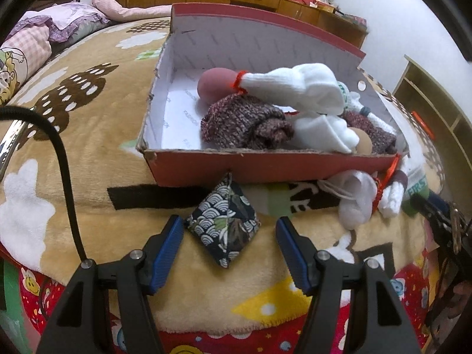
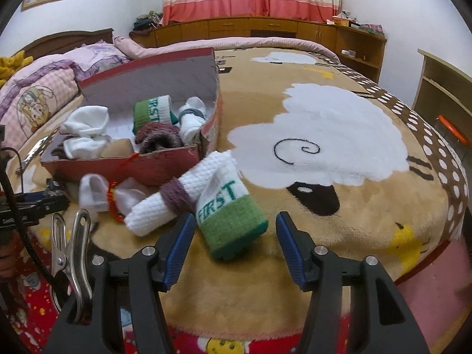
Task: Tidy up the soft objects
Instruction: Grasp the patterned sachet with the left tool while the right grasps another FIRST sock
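A red cardboard box (image 1: 265,166) (image 2: 124,166) stands on the bed and holds several soft things: white socks (image 1: 298,85), a maroon knit roll (image 1: 244,122) and a pink ball (image 1: 216,84). A dark wave-patterned beanbag (image 1: 225,224) lies on the blanket just in front of the box, between the fingers of my open left gripper (image 1: 228,230). A rolled white towel with a green "FIRST" band (image 2: 212,203) lies by the box's near corner, between the fingers of my open right gripper (image 2: 236,230). A white sock with a red cord (image 2: 100,194) (image 1: 358,199) lies beside it.
The bed carries a tan fleece blanket with a sheep pattern (image 2: 324,135). Pink and purple pillows (image 2: 44,94) lie at the far left. Wooden cabinets (image 2: 265,28) line the far wall. A metal clip (image 2: 70,247) hangs by my right gripper. A black cable (image 1: 65,177) crosses the left.
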A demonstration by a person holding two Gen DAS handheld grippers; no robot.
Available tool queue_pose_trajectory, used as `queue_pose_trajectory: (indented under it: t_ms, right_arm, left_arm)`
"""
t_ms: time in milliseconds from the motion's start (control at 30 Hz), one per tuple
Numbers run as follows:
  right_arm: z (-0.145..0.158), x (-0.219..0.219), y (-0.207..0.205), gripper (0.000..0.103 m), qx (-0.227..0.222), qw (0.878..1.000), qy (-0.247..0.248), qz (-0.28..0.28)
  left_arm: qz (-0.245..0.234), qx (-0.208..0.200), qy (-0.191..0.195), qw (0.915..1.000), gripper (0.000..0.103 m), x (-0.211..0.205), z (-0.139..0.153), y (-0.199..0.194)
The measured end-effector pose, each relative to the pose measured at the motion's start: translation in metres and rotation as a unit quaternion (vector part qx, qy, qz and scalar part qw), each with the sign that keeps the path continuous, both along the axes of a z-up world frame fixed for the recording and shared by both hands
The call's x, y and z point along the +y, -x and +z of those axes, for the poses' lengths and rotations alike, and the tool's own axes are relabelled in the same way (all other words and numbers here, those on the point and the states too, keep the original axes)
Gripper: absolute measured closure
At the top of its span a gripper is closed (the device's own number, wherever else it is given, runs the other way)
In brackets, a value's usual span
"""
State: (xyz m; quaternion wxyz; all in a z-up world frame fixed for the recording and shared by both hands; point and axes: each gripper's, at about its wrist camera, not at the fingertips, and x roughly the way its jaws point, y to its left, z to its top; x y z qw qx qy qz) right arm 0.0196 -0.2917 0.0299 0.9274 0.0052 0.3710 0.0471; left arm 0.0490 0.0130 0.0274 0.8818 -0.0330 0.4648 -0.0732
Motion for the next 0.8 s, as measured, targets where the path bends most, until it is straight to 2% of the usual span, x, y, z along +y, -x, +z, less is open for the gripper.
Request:
queue_pose_trajectory:
  t_ms: [433,567,633,733,800]
  right_arm:
    - [-0.012,-0.003,-0.016,0.045,0.02,0.999,-0.03,0.002]
    - [-0.013,-0.006,-0.016,0.052,0.023,0.999,-0.044,0.003]
    - [-0.014,-0.007,-0.016,0.056,0.024,0.998,-0.049,0.005]
    - [-0.013,-0.005,-0.014,0.06,0.023,0.998,-0.051,0.005]
    - [-0.012,-0.004,-0.013,0.063,0.022,0.998,-0.053,0.004]
  left_arm:
    - [0.008,0.008,0.004,0.9999,0.034,0.003,-0.005,-0.006]
    - [0.006,0.006,0.0,1.0,0.035,0.002,-0.005,-0.007]
    - [0.007,0.004,-0.001,1.0,0.038,0.003,-0.005,-0.006]
    - [0.009,0.003,0.004,0.9999,0.048,0.005,-0.003,-0.004]
    - [0.009,0.003,0.011,0.9999,0.05,0.008,-0.002,-0.003]
